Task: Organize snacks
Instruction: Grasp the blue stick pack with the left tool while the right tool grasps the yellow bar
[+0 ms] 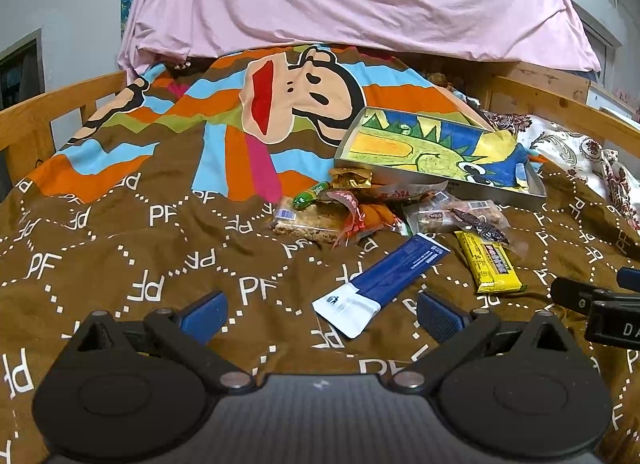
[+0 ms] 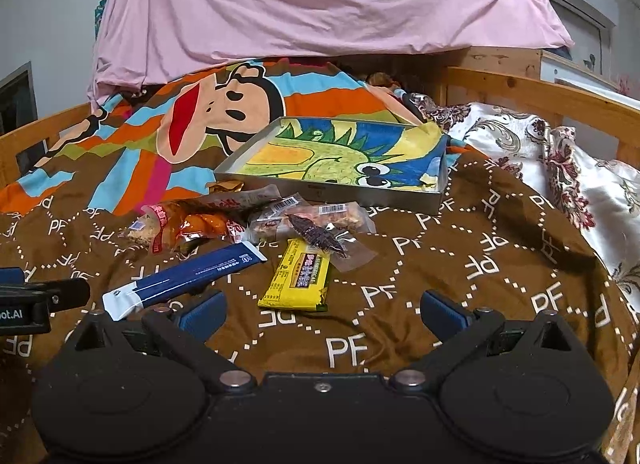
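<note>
**Two open claws over a heap of snacks on the bed**

Several snack packets lie loose on the brown quilt [image 2: 460,264], heaped just below the near rim of the shallow tray [image 2: 316,188] with the dinosaur drawing inside it. Seen from the right wrist, the tray sits at about 12 o'clock and holds no packet.

The long blue-and-white packet [image 2: 180,284] runs with its long axis from 8 o'clock to 2 o'clock, white end nearest the cameras. The yellow bar [image 2: 298,278] lies just beside it, long axis nearly along the 12-to-6 line, tilted slightly toward 1 o'clock. A clear packet with a dark dried piece [image 2: 320,238] overlaps the yellow bar's far end. Behind them lie an orange-red packet [image 2: 188,224], clear barcoded wrappers [image 2: 320,216], and in the left view a small green sweet [image 1: 310,197].

The right gripper [image 2: 320,310] has its jaws spread wide, holding nothing; the yellow bar's near end lies between its blue pads [image 2: 202,314]. The left gripper [image 1: 320,314] is likewise spread wide and empty, the white end of the blue packet between its fingers. Both are held low over the quilt, side by side, pointing toward the tray.
</note>
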{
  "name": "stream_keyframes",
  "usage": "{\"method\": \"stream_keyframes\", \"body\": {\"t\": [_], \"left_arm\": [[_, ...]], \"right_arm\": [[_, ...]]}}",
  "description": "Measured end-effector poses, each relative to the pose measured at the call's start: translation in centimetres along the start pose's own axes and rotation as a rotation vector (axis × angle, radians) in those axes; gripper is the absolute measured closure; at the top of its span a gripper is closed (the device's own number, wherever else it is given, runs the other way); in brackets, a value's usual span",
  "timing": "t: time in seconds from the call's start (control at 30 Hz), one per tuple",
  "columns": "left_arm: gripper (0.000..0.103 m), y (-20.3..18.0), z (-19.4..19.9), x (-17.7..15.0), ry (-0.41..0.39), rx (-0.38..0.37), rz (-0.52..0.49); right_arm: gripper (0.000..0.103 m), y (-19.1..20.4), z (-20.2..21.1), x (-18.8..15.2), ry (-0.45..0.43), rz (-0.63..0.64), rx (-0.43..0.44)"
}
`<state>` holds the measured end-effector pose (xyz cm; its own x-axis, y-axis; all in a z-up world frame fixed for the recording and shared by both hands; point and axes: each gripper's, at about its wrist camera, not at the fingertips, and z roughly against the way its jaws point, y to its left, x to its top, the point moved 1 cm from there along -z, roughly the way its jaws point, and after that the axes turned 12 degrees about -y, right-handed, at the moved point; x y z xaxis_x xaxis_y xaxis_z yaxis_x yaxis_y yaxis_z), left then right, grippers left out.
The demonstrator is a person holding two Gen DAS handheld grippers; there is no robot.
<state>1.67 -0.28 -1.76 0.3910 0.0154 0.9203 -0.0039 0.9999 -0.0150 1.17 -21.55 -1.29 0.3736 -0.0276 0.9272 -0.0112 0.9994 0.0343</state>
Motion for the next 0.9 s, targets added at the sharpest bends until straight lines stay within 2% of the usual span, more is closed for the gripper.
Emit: {"method": "stream_keyframes", "body": {"t": [0.17,0.33,0.47,0.63,0.77,0.9], "left_arm": [[0.000,0.0,-0.7,0.4,-0.012,-0.018,-0.026],[0.000,0.2,-2.2,0.3,0.041,-0.076,-0.035],[0.000,-0.4,-3.7,0.6,0.055,-0.151,-0.101],[0.000,-1.7,-6.3,0.8,0.070,-0.276,-0.217],[0.000,-2.9,-8.9,0.8,0.114,-0.358,-0.326],[0.000,-3.3,-11.3,0.7,0.182,-0.431,-0.359]], "right_arm": [[0.001,0.0,-2.2,0.0,0.044,0.014,0.023],[0.001,0.2,-4.0,-0.4,0.056,0.035,0.079],[0.001,0.6,-5.5,-0.5,0.046,0.078,0.111],[0.001,0.9,-7.8,-0.9,0.076,0.115,0.100],[0.001,0.8,-9.2,-1.3,0.084,0.135,0.097],[0.001,0.9,-10.2,-2.1,0.107,0.152,0.091]]}}
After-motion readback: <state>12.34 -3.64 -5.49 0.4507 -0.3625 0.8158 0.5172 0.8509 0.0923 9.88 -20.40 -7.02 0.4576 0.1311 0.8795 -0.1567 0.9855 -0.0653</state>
